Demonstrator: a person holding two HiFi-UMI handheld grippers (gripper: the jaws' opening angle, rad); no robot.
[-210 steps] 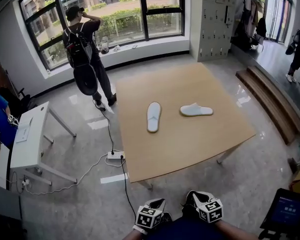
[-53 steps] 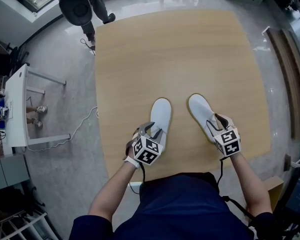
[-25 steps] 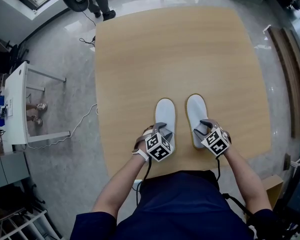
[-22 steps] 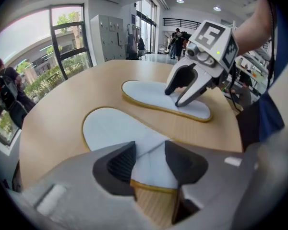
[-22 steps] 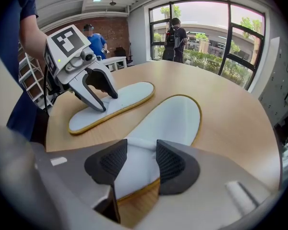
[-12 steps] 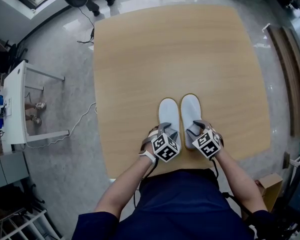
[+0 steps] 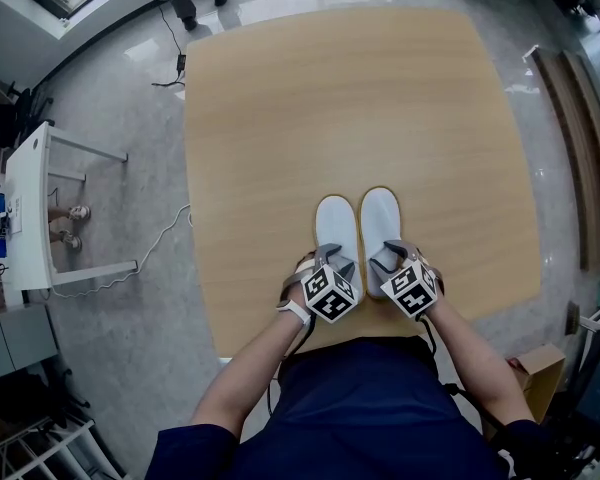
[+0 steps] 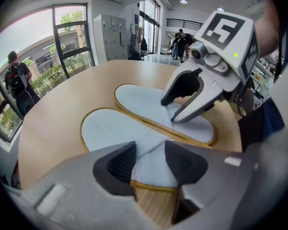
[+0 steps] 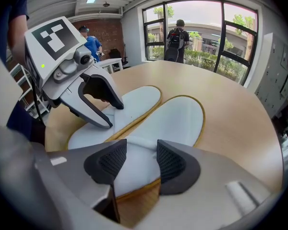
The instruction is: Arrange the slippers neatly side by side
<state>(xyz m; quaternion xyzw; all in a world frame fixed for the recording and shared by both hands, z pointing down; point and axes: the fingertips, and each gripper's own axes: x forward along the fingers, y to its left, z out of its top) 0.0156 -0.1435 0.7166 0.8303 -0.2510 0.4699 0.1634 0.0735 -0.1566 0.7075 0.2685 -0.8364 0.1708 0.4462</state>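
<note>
moved: a second ago a strip of table showed between the slippers; now their inner edges meet, and both grippers sit closer together. eight seconds ago the right slipper lay crosswise, well apart from the other, in the middle of the table.
left slipper (image 7: 336, 223): flat on the table, toe pointing away from the person, pale with a yellow rim.
right slipper (image 7: 381, 218): just beside it on the right, same heading, toes level, toe ends splaying slightly apart.
table (image 7: 360, 98): light wood; the pair lies near the edge closest to the person, about midway along that edge.
left gripper (image 8: 151, 159): over the heel half of the left slipper, jaws drawn to a narrow gap with the slipper's white upper pinched between the pads (image 8: 119, 161).
right gripper (image 9: 141, 159): over the heel half of the right slipper, jaws likewise narrow, closed on that slipper's upper fabric; the yellow heel rim shows under the jaws.
grippers together: side by side, marker cubes near each other but apart.
surroundings: glossy grey floor (image 7: 130, 148), a white desk (image 7: 30, 218) at the left, a cable (image 7: 165, 253) trailing toward the table.
</note>
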